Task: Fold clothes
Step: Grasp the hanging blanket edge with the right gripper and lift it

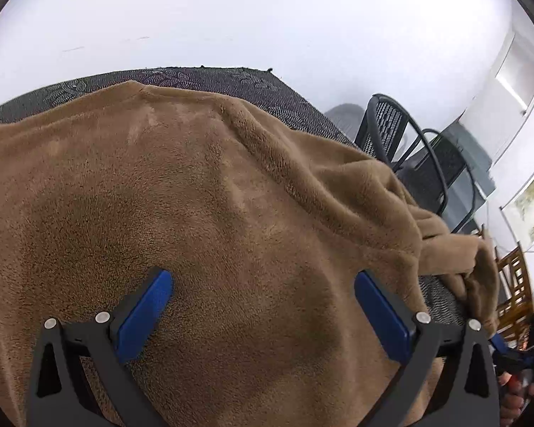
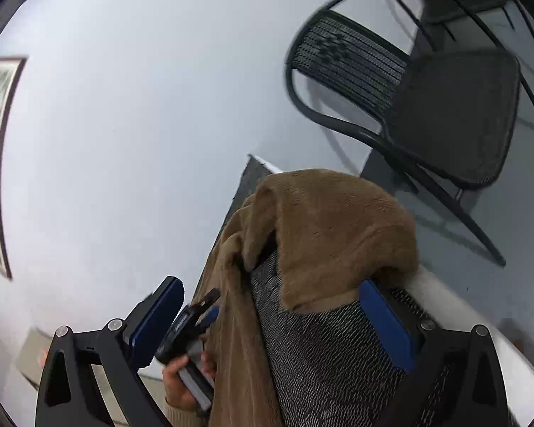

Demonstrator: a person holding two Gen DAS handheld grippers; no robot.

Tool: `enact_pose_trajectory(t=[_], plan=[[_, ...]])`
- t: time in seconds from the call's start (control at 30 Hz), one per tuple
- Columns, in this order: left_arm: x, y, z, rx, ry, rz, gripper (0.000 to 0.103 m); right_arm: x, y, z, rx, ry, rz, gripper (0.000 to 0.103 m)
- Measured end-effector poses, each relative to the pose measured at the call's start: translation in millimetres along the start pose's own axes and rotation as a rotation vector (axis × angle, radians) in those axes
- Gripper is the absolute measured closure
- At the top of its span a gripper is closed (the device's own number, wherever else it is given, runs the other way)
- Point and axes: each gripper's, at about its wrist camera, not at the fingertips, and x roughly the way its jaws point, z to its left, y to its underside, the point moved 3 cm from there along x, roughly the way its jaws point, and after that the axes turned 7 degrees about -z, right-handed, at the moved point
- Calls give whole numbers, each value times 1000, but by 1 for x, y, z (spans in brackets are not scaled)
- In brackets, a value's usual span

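White walls back a dark-patterned counter point(image 1: 203, 75) where the brown fleece garment point(image 1: 203, 192) lies spread, one bunched end point(image 2: 324, 227) draped near the black chair point(image 2: 427, 106). Left claw point(image 1: 263, 302) and right claw point(image 2: 272, 315) both gape empty; folding looks barely begun.

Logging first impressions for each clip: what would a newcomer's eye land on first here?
The brown fleece blanket fills the left wrist view, spread over a dark patterned tablecloth, with the open left gripper over it. In the right wrist view a bunched corner hangs ahead of the open right gripper, and a black mesh chair stands beyond.
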Motion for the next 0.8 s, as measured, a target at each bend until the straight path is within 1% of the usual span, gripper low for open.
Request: enact_pose_trajectory(t=[0.03, 0.17, 0.23, 0.3, 0.37, 0.4, 0.43, 0.47, 0.5, 0.57, 0.67, 0.73, 0.8], plan=[[0, 0, 0, -3, 3, -1, 0, -1, -2, -1, 9, 12, -11, 9], [0, -2, -1, -3, 1, -2, 0, -1, -5, 0, 29, 21, -19, 10], [0, -2, -2, 2, -4, 0, 0, 3, -8, 1, 22, 42, -17, 10], [1, -3, -3, 0, -2, -1, 0, 6, -12, 0, 22, 60, -20, 14], [1, -4, -2, -6, 4, -3, 0, 10, -17, -1, 8, 88, -18, 32], [1, -3, -2, -8, 6, -5, 0, 14, -20, 1, -5, 114, -10, 38], [1, -3, -2, -10, 8, -6, 0, 19, -21, 1, -18, 136, 1, 47], [2, -3, -2, -12, 9, -7, 0, 25, -20, 1, -28, 152, 11, 53], [2, -3, -2, -14, 11, -8, 0, 29, -21, 2, -41, 166, 17, 58], [2, -3, -1, -17, 7, -21, 0, 32, -20, 3, -81, 193, 18, 78], [1, -3, 0, -18, 9, -22, 0, 27, -23, 10, -145, 216, -31, 91], [1, -2, 1, -19, 11, -23, 0, 19, -28, 19, -175, 208, -83, 92], [1, -2, 1, -22, 14, -24, 0, 3, -35, 40, -209, 161, -159, 92]])
